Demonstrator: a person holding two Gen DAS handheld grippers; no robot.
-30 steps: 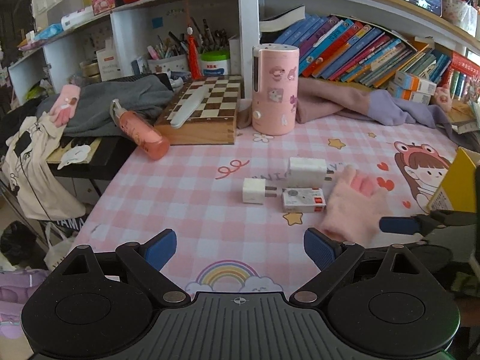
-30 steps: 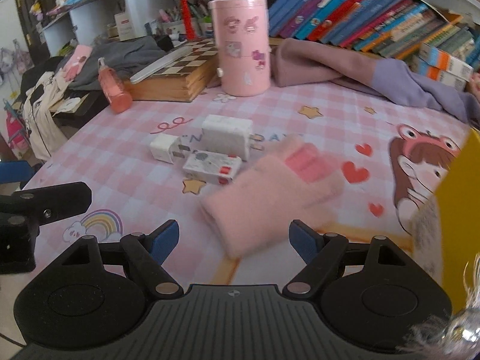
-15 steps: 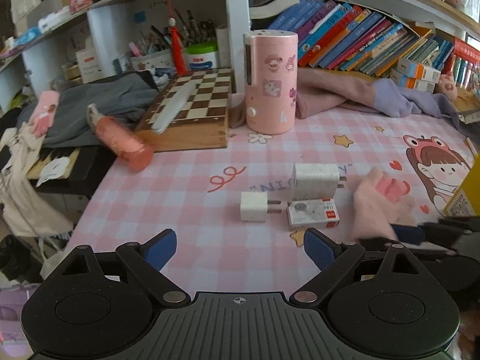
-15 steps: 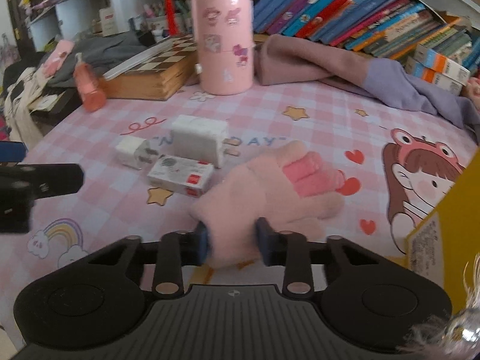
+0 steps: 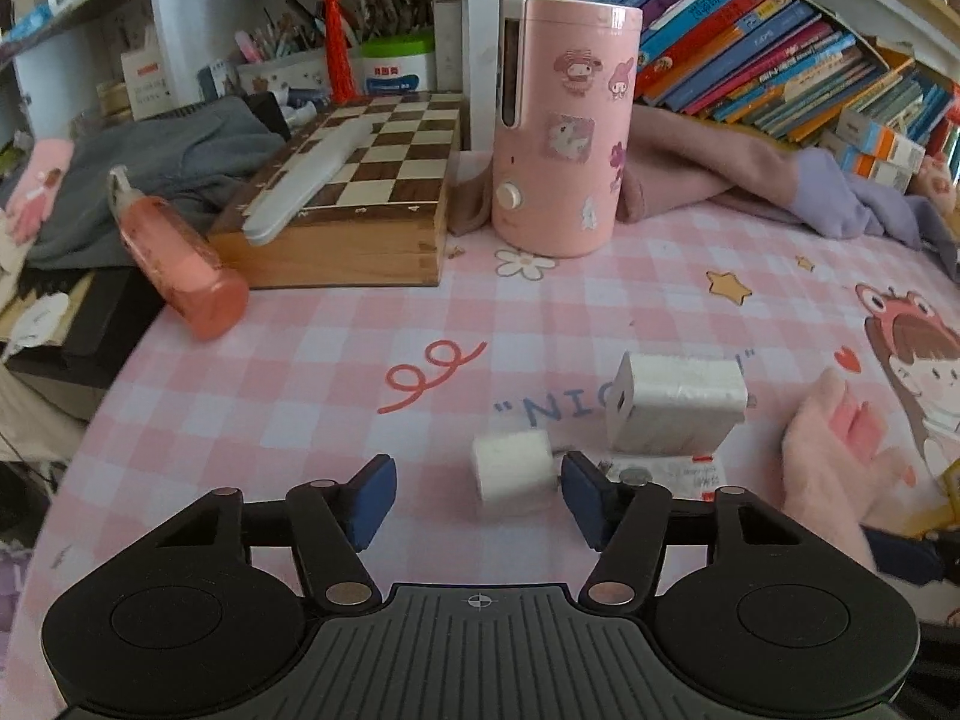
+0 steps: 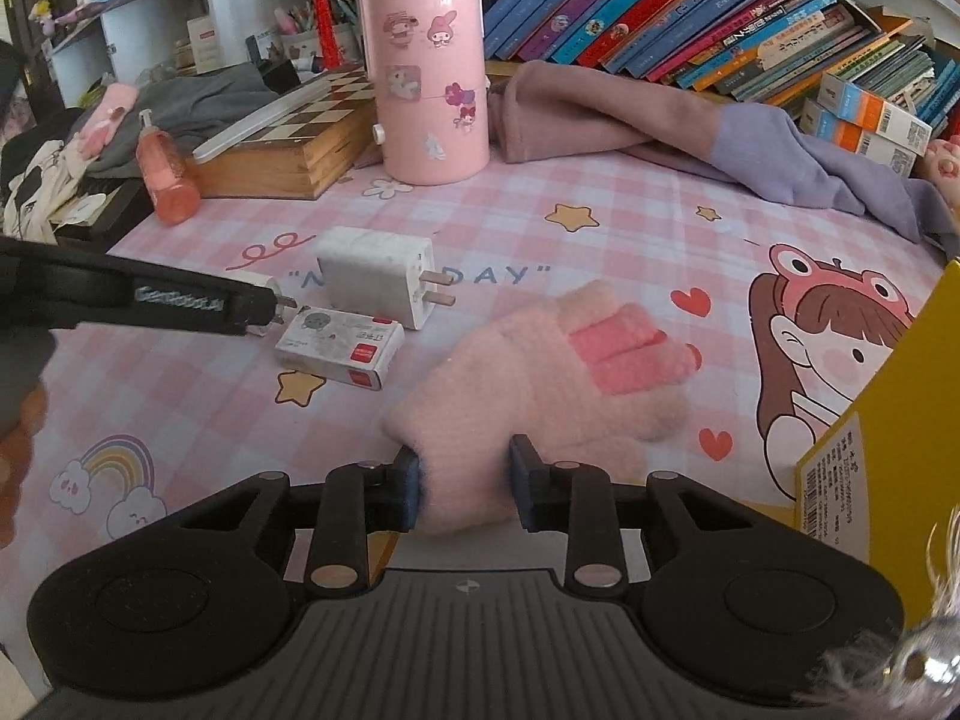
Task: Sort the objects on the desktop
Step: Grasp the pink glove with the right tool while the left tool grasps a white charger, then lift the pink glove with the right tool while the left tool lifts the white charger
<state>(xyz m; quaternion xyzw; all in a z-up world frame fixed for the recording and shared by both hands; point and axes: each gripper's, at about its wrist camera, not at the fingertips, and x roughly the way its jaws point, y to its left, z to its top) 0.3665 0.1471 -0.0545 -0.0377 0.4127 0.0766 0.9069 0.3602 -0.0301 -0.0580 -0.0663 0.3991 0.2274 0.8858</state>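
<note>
Sorting looks barely begun: the large white wall charger, the flat white-and-red cardboard box and the small white cube charger are all lying loose on the pink checked bench. The right gripper is clamping the cuff of the fluffy pink knitted glove, whose fingers are pointing away from it. The left gripper is hovering with jaws spread wide, the cube charger sitting between its fingertips, nearer the right one.
</note>
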